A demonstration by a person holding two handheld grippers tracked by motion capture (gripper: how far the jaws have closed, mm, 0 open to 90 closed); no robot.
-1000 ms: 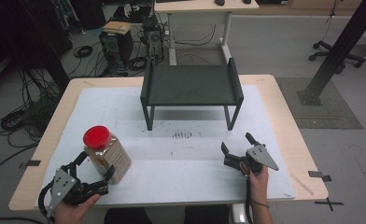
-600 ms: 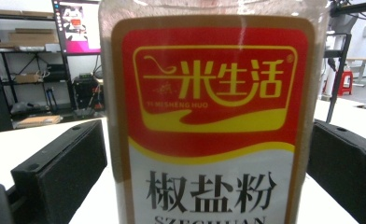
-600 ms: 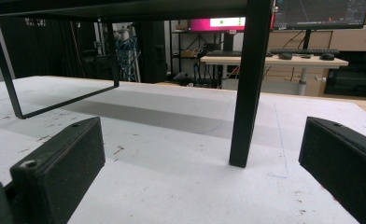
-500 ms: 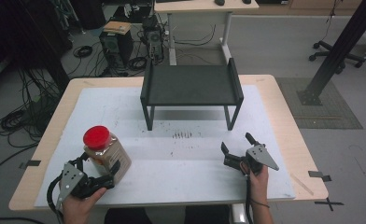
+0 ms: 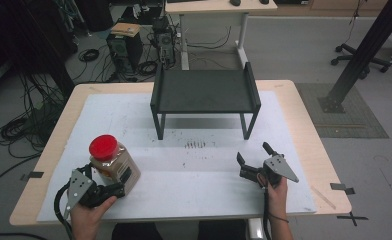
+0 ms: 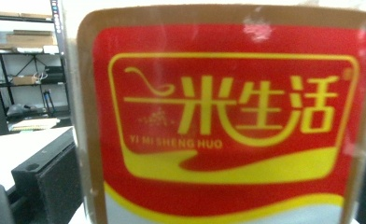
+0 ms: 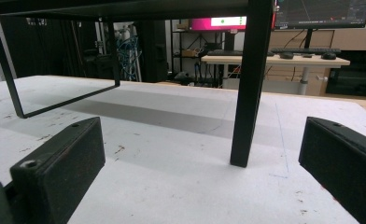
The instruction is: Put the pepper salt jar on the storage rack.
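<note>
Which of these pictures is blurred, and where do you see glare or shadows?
Left gripper view: the jar is very close, its red label soft, with a small glare spot near the top. Right gripper view: sharper, the rack casts a soft shadow on the table. High view: even light.

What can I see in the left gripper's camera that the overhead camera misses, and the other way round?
The left gripper view gives the jar's red and yellow label close up, with readable lettering. The high view gives the jar's red lid, the left gripper at the jar, the right gripper open and apart, and the black rack. Both show the jar and the white table top.
</note>
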